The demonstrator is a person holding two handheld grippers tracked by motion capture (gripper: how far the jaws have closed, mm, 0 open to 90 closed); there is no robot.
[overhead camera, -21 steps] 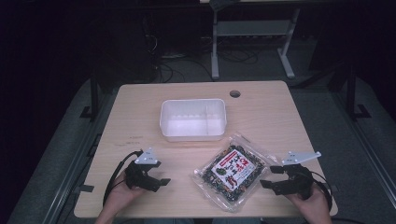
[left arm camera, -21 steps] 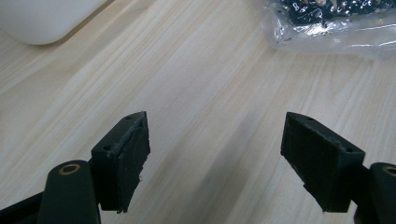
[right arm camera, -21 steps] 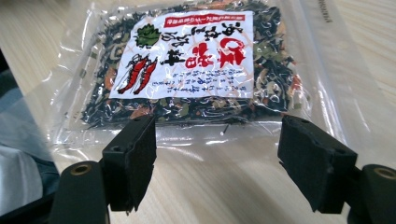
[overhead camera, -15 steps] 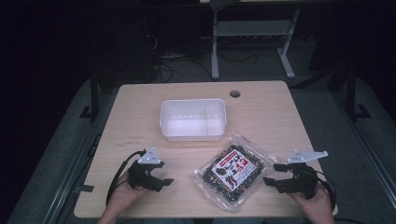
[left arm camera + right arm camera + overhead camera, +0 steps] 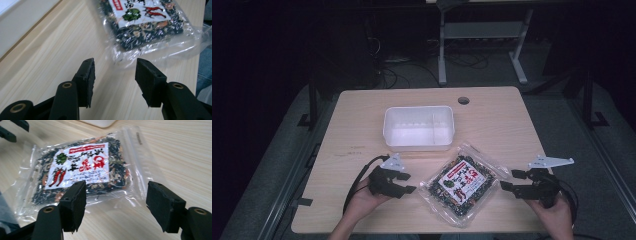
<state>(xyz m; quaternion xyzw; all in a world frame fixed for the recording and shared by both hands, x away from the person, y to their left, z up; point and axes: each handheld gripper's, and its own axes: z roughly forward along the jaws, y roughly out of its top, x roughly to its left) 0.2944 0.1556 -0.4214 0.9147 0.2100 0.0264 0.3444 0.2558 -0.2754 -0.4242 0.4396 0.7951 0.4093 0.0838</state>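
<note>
Clear bag (image 5: 461, 184) bears a white label (image 5: 80, 165) with red chilli pictures.

The one thing with print near my tongs is the clear bag (image 5: 461, 183) lying toward the tabletop's near edge. Its white label (image 5: 79, 166) carries large red and black East Asian characters that I cannot make out, a red banner (image 5: 86, 148) of small script too fine to read, a green round emblem (image 5: 61, 158) and drawn red chillies (image 5: 57, 176). No numbers are legible.
</note>
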